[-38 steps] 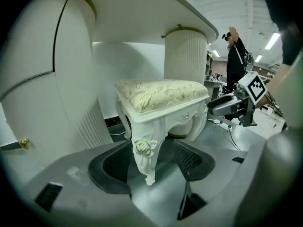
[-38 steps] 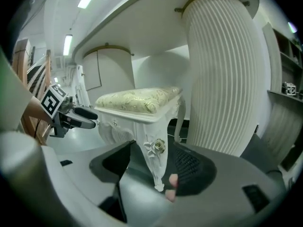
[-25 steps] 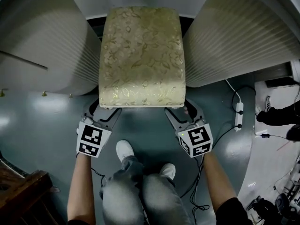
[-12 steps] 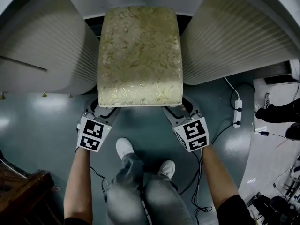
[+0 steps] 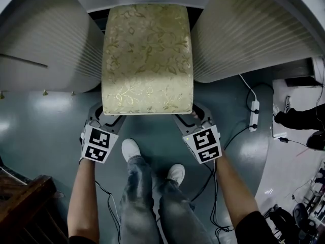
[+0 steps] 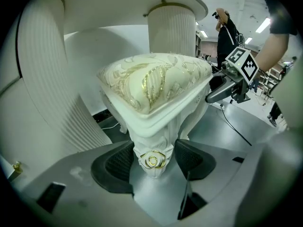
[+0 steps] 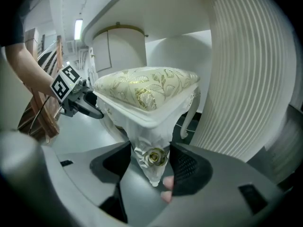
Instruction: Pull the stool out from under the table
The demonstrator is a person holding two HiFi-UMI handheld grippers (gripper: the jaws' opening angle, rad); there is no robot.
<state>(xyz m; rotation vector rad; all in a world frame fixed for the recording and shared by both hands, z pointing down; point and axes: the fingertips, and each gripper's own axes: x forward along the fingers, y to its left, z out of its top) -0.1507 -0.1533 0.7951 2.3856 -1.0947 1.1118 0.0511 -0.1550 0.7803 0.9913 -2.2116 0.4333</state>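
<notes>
Stool (image 5: pixel 147 60) seat showing woven cloth w/ shiny gold pattern, legs gleaming glossy white; table (image 5: pixel 254 34) looking matt, ribbed; floor (image 5: pixel 45 116) shining smooth.

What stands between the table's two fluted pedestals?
The stool: in the head view its gold-patterned seat fills the gap between the left pedestal and the right pedestal, with its front edge jutting out past them.

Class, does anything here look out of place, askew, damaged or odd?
Nothing damaged or spilled; the stool stands straight between the table's ribbed pedestals. Only oddity: small pink bits by the right gripper, whose jaws are closing on a stool leg; unclear what they are.
</notes>
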